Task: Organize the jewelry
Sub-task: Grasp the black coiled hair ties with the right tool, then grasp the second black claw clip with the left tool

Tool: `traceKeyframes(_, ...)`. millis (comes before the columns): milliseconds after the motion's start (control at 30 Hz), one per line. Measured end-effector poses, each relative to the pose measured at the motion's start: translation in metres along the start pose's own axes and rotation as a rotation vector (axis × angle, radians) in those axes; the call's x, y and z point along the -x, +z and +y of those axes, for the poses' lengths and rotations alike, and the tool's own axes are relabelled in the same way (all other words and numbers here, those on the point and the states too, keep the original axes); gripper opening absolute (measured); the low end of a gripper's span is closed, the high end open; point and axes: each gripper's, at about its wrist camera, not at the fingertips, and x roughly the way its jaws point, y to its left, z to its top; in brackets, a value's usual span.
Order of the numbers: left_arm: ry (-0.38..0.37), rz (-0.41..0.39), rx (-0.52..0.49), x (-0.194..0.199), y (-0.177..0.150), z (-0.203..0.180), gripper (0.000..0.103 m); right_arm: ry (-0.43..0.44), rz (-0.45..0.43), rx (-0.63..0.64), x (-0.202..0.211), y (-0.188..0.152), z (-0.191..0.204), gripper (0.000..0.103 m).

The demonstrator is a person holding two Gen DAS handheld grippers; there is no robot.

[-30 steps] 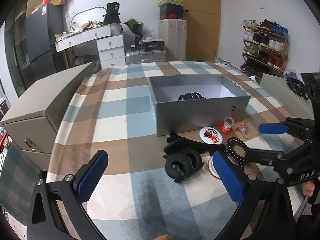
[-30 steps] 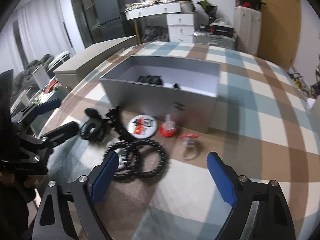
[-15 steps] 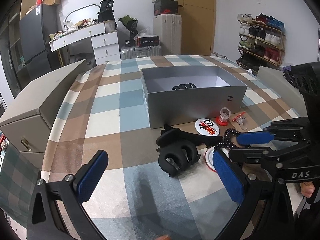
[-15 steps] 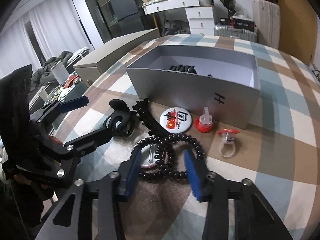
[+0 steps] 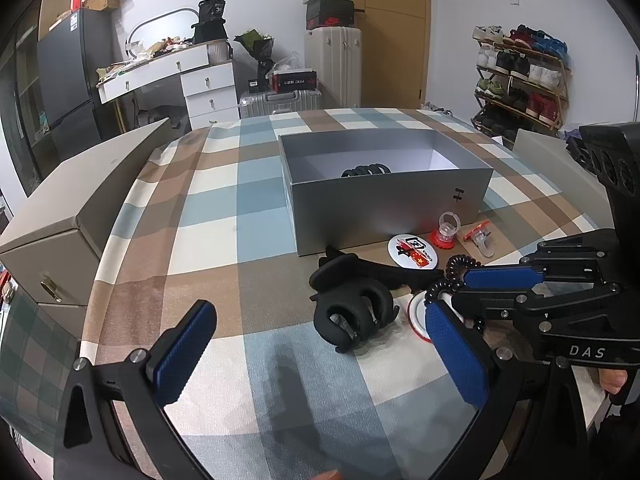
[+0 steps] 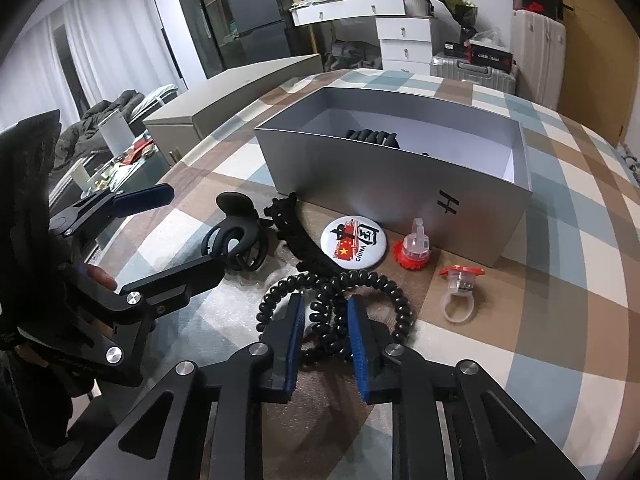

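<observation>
A checked tablecloth (image 5: 208, 208) covers the tabletop; a grey open box (image 6: 400, 184) sits toward the far edge; along its near wall lie a round badge (image 6: 357, 243), two red-topped plastic rings (image 6: 416, 249), a black hair claw (image 5: 352, 312), and black coiled bands (image 6: 340, 312), perhaps over a white disc.

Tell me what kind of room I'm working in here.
Most likely a lived-in bedroom or apartment room, not a lab: a shoe rack full of shoes, suitcases by the door, a cluttered white dresser, and a checked cloth under the grey box.
</observation>
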Motion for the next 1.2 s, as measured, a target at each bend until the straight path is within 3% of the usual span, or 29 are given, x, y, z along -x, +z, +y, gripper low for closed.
traceKeyframes(400,0.001,0.001,0.000,0.000,0.000,0.000,0.102,-0.047,0.002,0.047,-0.001,-0.001,0.007,0.019)
traceKeyframes(500,0.000,0.001,0.000,0.000,0.000,0.000,0.102,-0.053,-0.005,0.064,0.000,-0.002,0.011,0.010)
traceKeyframes(833,0.000,0.008,0.001,-0.002,-0.001,-0.001,0.102,-0.022,-0.084,0.052,0.017,0.002,0.010,0.009)
traceKeyframes(1033,0.005,0.037,0.018,-0.006,0.002,0.001,0.102,-0.014,-0.121,0.021,0.025,0.004,0.005,0.009)
traceKeyframes(1200,-0.020,0.107,0.044,-0.016,0.007,0.006,0.101,-0.013,-0.139,-0.001,0.031,0.006,0.000,0.009)
